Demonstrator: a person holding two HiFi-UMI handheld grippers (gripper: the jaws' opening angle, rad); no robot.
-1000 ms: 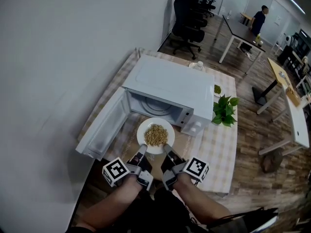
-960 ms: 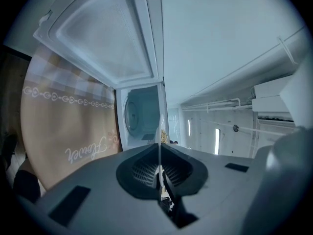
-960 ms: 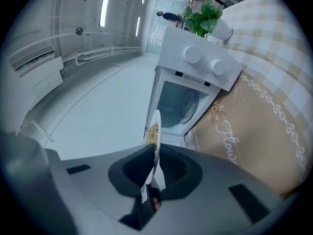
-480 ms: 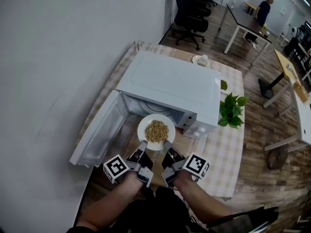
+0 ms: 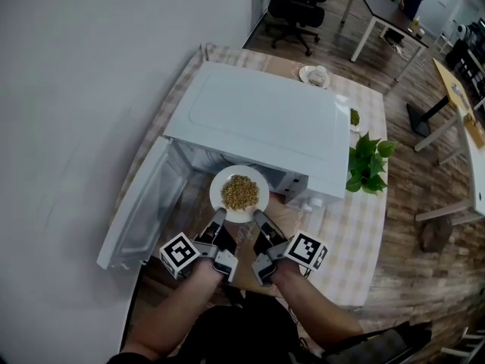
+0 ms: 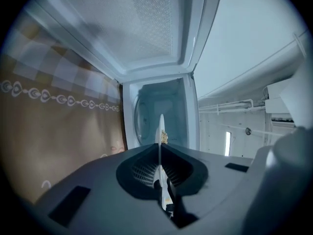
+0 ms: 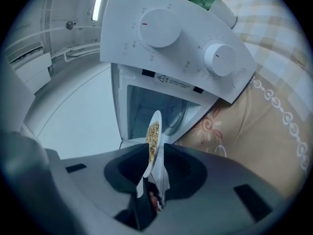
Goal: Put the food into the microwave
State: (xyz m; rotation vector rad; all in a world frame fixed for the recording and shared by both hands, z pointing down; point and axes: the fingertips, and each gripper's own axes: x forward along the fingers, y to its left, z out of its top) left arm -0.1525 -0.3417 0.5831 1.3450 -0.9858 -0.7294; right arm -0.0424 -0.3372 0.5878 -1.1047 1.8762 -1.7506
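A white plate (image 5: pixel 241 214) of brown food (image 5: pixel 240 192) was held in the middle of the head view. It was held just in front of the open mouth of the white microwave (image 5: pixel 265 120), above the bench (image 5: pixel 356 226) with its checked cloth. The plate's near rim was pinched by both tools. The left tool (image 5: pixel 219 217) was closed on the lower left of the rim. The right tool (image 5: pixel 259 218) was closed on the lower right of it.

In the left gripper view the thin plate edge was seen clamped between the two jaws. The inside of the microwave was seen behind it in the middle of the frame. The microwave door (image 5: pixel 140 211) was swung wide open at the left of the head view.

In the right gripper view the plate was gripped in the same way, with the food seen on its left face. Two round white knobs (image 7: pixel 160 27) were seen on the panel near the top of that frame. A small label (image 7: pixel 176 82) was stuck under the panel, but its print was too small to be read. The marks round the knobs could not be read either, and no brand name could be made out.

A brown mat (image 7: pixel 254 126) with a curly white pattern was seen at the right of that frame. A green plant (image 5: pixel 367 161) stood on the bench at the right of the head view, just beside the microwave.
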